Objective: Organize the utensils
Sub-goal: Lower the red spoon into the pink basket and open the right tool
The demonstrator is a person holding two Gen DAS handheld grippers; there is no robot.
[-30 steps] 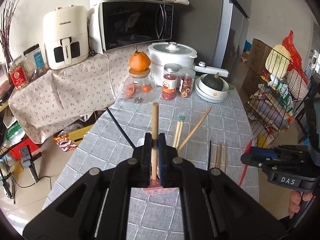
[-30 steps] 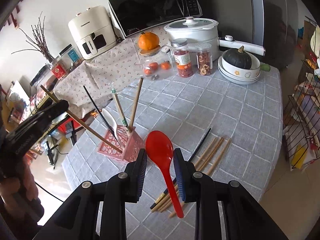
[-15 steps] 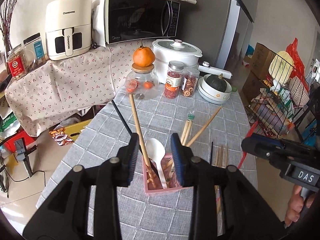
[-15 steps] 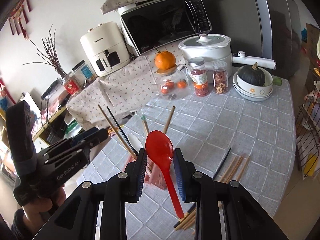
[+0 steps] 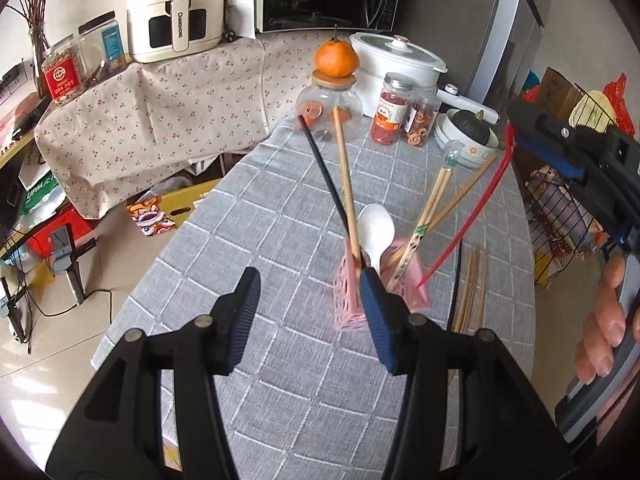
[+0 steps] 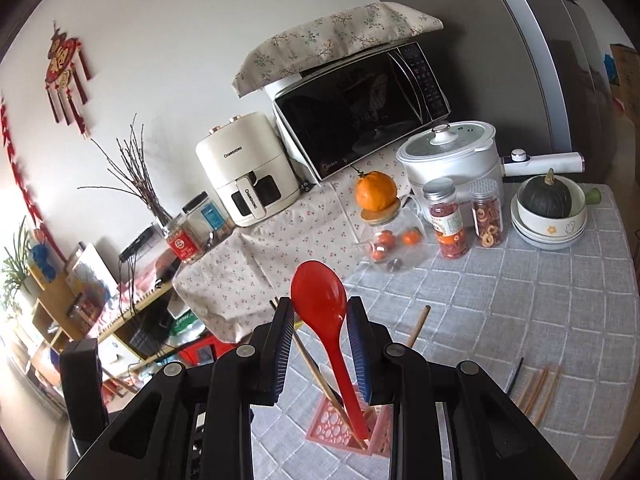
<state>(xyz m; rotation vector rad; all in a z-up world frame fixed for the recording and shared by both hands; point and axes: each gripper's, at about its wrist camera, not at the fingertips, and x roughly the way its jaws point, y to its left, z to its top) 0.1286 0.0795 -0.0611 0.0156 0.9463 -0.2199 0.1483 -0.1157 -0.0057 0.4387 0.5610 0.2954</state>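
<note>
Looking from left to right, the left gripper (image 5: 306, 312) comes first: its fingers have just been opening, nothing is between them, and the wooden chopstick (image 5: 346, 188) now stands in the pink holder (image 5: 352, 300) just past its right finger. The holder sits on the desk (image 5: 260, 240). Further right, the right gripper (image 6: 320, 344) pinches the red spoon (image 6: 324, 320) tight, bowl up and handle pointing down. The handle tip hangs right over the holder, so this hand is the nearer one. It tilts a bit downward. I think the spoon must go straight down next. Loose chopsticks (image 6: 538, 390) lie to the right of these fingers.
</note>
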